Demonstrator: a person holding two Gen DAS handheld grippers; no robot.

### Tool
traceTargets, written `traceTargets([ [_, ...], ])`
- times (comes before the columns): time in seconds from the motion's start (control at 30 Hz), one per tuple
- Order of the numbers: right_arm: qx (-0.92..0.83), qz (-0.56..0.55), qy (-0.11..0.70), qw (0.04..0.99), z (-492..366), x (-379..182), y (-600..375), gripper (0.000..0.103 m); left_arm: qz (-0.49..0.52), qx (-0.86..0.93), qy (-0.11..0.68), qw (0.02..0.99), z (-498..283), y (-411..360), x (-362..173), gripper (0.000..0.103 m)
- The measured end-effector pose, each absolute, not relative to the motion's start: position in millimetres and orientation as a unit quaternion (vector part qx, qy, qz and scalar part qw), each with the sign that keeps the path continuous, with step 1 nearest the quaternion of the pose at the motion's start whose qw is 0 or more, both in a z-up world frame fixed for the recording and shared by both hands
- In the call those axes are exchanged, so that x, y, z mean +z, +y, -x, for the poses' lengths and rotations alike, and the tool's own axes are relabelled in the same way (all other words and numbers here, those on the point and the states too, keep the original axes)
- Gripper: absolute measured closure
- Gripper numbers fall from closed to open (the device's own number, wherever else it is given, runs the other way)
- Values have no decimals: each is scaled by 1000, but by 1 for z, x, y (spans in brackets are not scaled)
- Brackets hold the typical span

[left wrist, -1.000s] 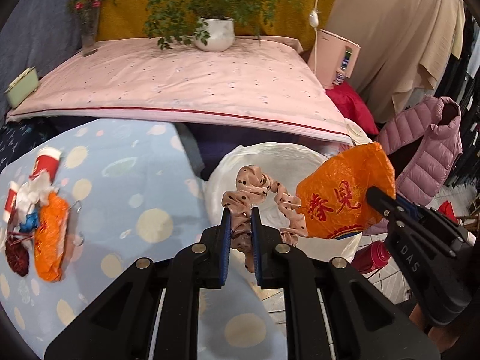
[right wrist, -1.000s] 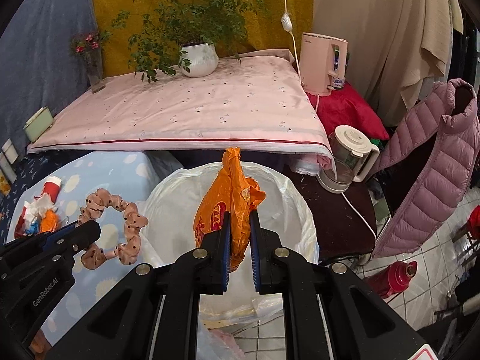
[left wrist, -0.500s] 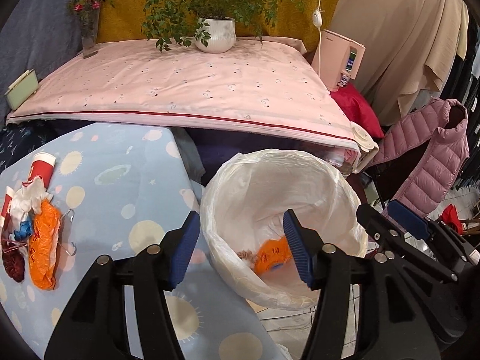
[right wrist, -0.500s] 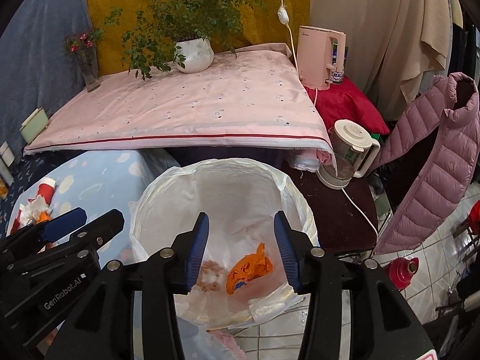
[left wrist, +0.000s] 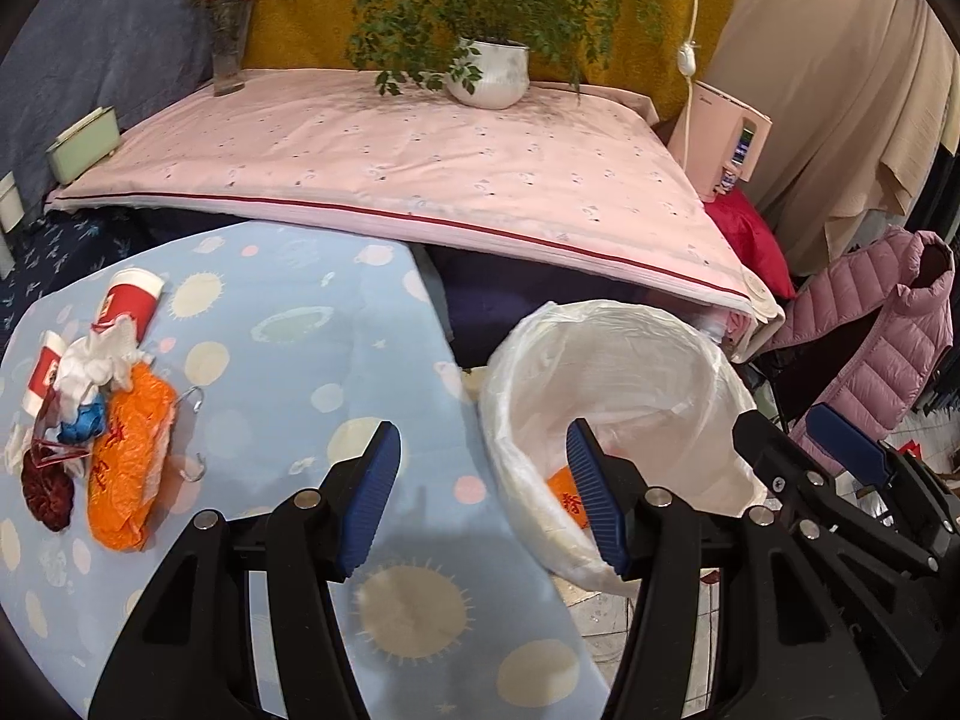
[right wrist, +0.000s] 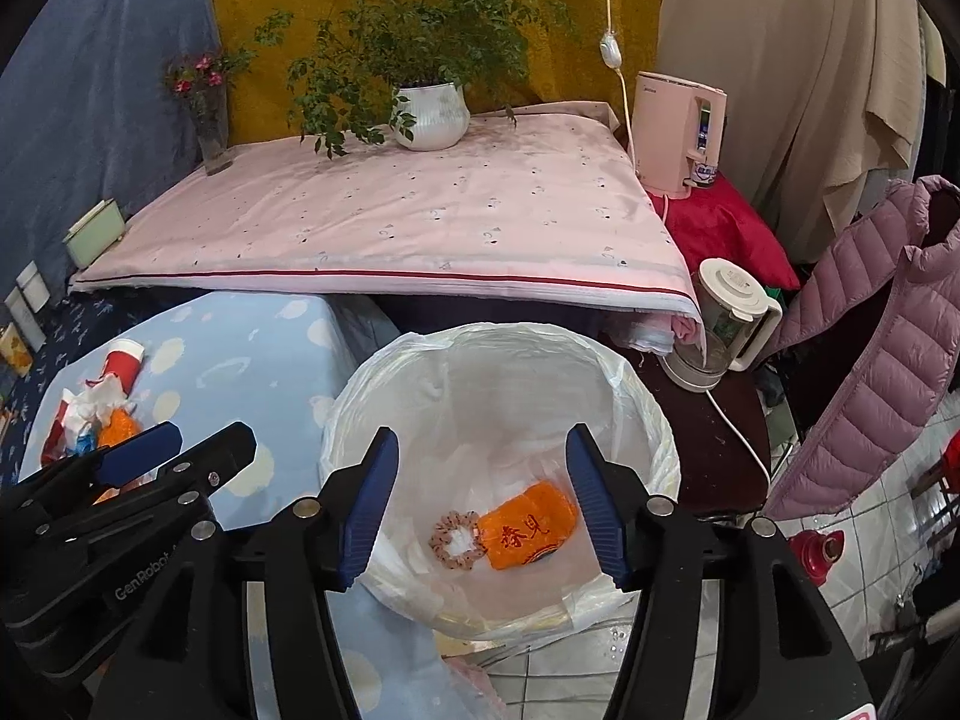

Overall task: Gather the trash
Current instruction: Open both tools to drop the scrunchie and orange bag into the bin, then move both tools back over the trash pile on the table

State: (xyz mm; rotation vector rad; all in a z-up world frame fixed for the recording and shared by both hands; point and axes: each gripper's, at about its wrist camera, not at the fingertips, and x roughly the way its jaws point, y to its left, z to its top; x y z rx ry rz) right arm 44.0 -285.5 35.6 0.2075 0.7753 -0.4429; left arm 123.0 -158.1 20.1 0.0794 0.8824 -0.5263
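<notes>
A bin lined with a white bag (right wrist: 645,414) stands beside the blue table; it also shows in the left wrist view (left wrist: 606,324). An orange packet (right wrist: 531,525) and a pink dotted scrunchie (right wrist: 454,542) lie at its bottom. My right gripper (right wrist: 483,504) is open and empty above the bin. My left gripper (left wrist: 483,495) is open and empty over the table's right edge next to the bin. A trash pile lies on the table's left: an orange bag (left wrist: 129,456), white tissue (left wrist: 96,360), a red paper cup (left wrist: 132,300), a dark red clump (left wrist: 48,489).
A blue spotted tablecloth (left wrist: 288,360) covers the table. Behind is a pink-covered surface (left wrist: 390,162) with a potted plant (left wrist: 489,75), a flower vase (left wrist: 228,51) and a green box (left wrist: 81,144). A kettle (right wrist: 729,324), a pink appliance (right wrist: 678,132) and a pink jacket (right wrist: 888,330) are at right.
Both grippers opened and dropped the scrunchie and the orange packet into the bin, where they have settled. The left gripper has since swung left toward the table.
</notes>
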Motion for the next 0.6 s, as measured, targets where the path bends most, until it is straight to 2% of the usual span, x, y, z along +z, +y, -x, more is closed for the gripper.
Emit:
traceTargets([
  [0.1, -204, -95, 373, 900, -48, 38, -272, 45, -30, -240, 424, 873, -125, -143, 20, 48],
  [0.17, -197, -92, 373, 902, -51, 40, -264, 42, -23, -230, 424, 875, -128, -130, 20, 43],
  [0.27, -184, -85, 372, 906, -55, 42, -248, 42, -15, -212, 424, 881, -130, -111, 20, 41],
  [0.6, -135, -68, 380, 913, -72, 41, -195, 41, 16, -150, 430, 890, -139, -38, 13, 41],
])
